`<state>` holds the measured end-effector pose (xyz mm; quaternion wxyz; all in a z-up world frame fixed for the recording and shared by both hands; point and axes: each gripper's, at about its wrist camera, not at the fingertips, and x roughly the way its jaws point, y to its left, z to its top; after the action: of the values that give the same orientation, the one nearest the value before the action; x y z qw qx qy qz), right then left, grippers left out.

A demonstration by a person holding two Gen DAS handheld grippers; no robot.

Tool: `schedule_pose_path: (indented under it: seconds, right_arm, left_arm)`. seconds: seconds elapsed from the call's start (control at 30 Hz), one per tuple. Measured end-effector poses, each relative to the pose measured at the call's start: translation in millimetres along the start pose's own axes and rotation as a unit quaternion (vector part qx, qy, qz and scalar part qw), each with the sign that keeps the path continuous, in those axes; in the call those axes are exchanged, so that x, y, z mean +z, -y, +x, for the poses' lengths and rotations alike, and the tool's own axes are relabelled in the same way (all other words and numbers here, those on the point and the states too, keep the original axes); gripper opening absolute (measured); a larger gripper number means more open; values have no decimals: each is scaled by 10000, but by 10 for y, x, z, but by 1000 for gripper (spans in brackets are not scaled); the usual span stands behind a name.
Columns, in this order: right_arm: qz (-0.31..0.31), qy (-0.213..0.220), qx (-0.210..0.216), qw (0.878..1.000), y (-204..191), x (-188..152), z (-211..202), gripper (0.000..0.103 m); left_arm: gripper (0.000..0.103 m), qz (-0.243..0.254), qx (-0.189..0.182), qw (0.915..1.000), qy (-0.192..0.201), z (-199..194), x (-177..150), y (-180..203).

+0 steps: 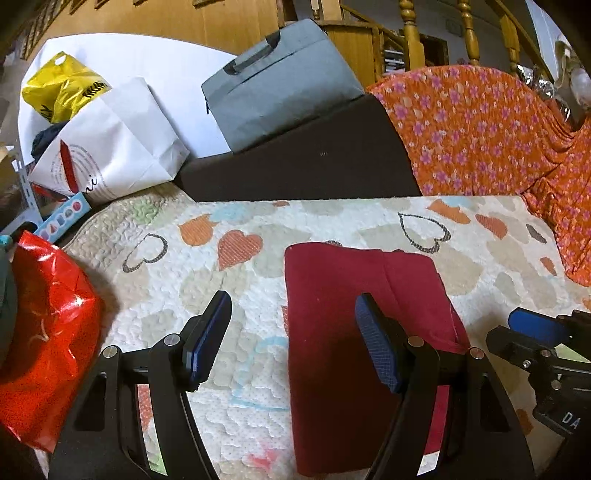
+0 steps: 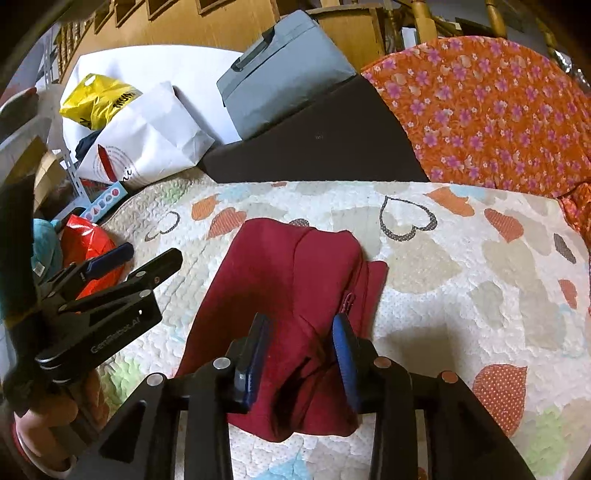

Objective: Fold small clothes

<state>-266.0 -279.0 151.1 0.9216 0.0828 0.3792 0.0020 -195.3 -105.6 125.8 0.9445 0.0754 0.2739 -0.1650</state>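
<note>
The maroon garment lies folded on the heart-print quilt; the fold looks done. The right gripper straddles its near edge, jaws parted, pads clear; the left gripper gapes empty.

A lived-in home: a quilted heart-patterned bedspread, an orange floral cloth over furniture, turned wooden stair balusters, and white paper shopping bags.

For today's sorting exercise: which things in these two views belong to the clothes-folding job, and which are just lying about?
Belongs to the job:
- dark red garment
- heart-print quilt under it
- left tongs
- right tongs

Just lying about:
- grey bag
- white paper bag
- yellow plastic bag
- red shiny bag
- orange flowered cloth
</note>
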Motion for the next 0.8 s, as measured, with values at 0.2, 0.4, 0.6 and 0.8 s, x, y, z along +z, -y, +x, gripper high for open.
schedule_pose_path:
  seconds: [0.2, 0.4, 0.6, 0.8]
  right_arm:
    - [46, -77, -162, 9998, -10, -45, 34, 37]
    - [87, -150, -277, 9995, 25, -70, 56, 38]
    - [64, -173, -314, 9993, 15, -79, 55, 41]
    - [27, -215, -303, 9993, 4, -83, 66, 42]
  left_arm:
    - [70, 137, -55, 9999, -75, -48, -48, 70]
    - [70, -96, -189, 9997, -157, -72, -63, 8]
    - [70, -89, -143, 9997, -199, -61, -72, -2]
    - [70, -78, -144, 9997, -169, -66, -71, -1]
